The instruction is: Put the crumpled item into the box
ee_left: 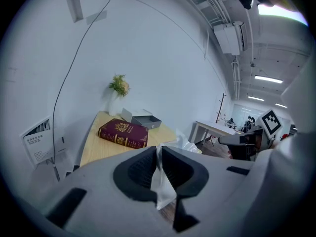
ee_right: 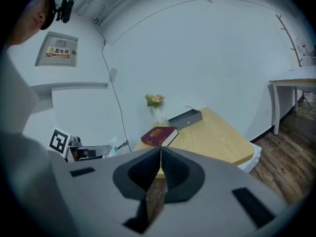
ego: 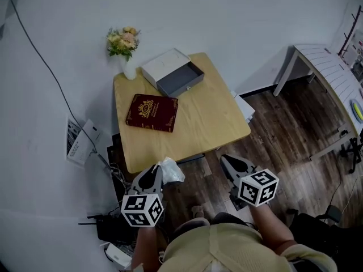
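Crumpled item [ego: 172, 170] pinched between left tongs [ee_left: 159, 151], bulk sticking out ahead — right tongs [ee_right: 160, 151] closed, empty.

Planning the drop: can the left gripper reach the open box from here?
Probably yes. The left gripper, shut on the crumpled tissue, is short of the table; only the flat red book lies before the open box.

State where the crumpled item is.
In the head view, the crumpled item is pinched in the left gripper, at the near edge of the table.
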Tool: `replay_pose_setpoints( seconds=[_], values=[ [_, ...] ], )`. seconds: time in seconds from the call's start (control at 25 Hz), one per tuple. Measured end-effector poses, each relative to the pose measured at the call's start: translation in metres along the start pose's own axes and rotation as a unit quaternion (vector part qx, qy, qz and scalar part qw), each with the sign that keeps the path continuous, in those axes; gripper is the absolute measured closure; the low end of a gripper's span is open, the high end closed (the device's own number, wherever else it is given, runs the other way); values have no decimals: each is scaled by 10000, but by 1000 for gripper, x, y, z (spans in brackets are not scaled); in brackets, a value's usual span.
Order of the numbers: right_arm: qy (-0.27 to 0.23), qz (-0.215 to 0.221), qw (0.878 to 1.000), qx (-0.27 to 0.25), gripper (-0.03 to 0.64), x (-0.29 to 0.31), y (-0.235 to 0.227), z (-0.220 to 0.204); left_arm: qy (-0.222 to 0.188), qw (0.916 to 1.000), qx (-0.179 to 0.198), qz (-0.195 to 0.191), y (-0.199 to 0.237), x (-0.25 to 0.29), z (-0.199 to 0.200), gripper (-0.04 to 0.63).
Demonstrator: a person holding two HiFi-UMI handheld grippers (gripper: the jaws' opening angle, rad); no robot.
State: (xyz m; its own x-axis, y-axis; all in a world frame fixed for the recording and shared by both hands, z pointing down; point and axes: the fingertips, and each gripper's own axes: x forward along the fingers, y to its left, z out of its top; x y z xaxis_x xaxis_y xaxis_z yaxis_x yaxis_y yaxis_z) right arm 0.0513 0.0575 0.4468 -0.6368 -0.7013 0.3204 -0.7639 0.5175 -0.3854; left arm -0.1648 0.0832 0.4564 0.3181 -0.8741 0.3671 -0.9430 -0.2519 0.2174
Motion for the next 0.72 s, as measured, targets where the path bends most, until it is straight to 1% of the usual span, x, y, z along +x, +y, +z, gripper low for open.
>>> replay_pose_setpoints(
  seconds=[0.16,0.32,0.48,0.6,0.72],
  values=[
    [54,-57,10000,-12,586,4,-3,0,4,10000,2,-50,0,7,0,546],
    [55,-29,10000,-46,586,10,-7,6,18,10000,14,-21,1,11,3,546],
    [70,21,9999,-70,586,20,-15,12,4,10000,32,85,2,16,7,546],
    [100,110,9998,-105,586,30,-20,21,14,9998,-25,194,4,22,11,546],
    [81,211,9996,-157,586,40,-27,32,18,9998,-22,219,-1,34,17,546]
  ],
)
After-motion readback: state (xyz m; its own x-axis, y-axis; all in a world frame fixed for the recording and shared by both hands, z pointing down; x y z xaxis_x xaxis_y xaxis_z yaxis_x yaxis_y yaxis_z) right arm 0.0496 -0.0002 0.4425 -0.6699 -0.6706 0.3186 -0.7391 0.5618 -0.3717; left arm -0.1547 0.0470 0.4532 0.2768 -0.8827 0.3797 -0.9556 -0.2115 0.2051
